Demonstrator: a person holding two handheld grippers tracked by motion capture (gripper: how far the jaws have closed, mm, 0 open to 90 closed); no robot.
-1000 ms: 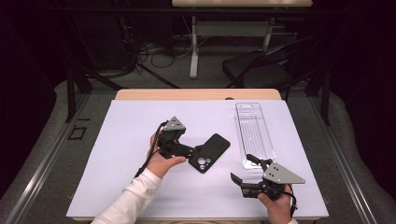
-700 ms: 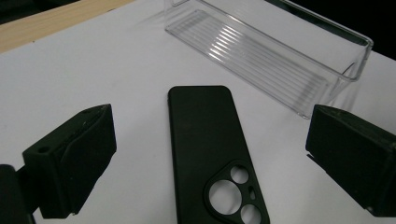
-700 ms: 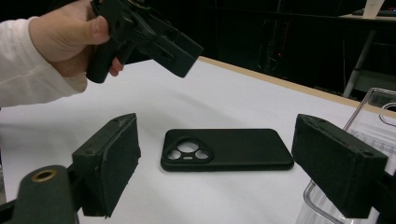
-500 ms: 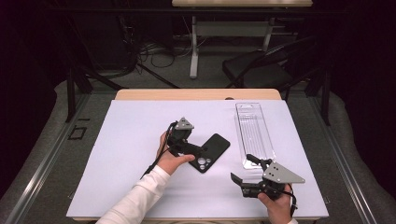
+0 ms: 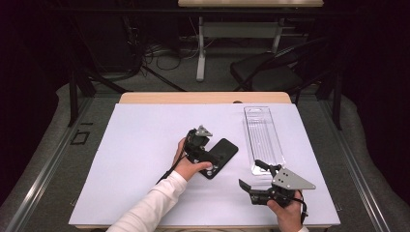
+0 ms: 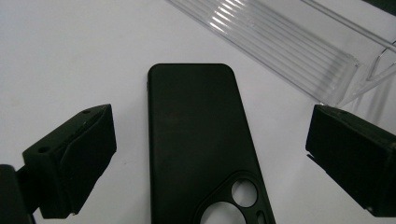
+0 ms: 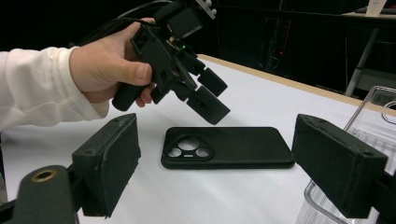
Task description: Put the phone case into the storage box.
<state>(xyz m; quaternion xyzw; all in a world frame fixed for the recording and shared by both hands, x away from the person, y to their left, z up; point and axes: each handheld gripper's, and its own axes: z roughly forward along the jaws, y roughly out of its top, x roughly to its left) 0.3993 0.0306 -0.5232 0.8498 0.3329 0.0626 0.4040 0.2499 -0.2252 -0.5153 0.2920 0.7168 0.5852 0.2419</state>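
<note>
A black phone case (image 5: 226, 151) lies back-up on the white mat, its camera cut-outs toward the person. My left gripper (image 5: 211, 158) hovers just above the case's camera end, tilted down at it. In the left gripper view the case (image 6: 196, 140) runs between the two pads, which stand wide apart and clear of it, so the left gripper (image 6: 210, 121) is open. My right gripper (image 5: 251, 175) rests low near the table's front right, open and empty. In the right gripper view its open jaws (image 7: 217, 128) frame the case (image 7: 238, 147) and the left gripper (image 7: 208, 93) above it.
A clear plastic tray (image 5: 263, 135) lies lengthwise to the right of the case, its near end close to my right gripper. The white mat (image 5: 140, 159) covers the table. Behind the table's far wooden edge stand a chair and desk legs.
My left gripper has moved right and sunk toward the phone case, from beside it to over its camera end. The right gripper has stayed where it was.
</note>
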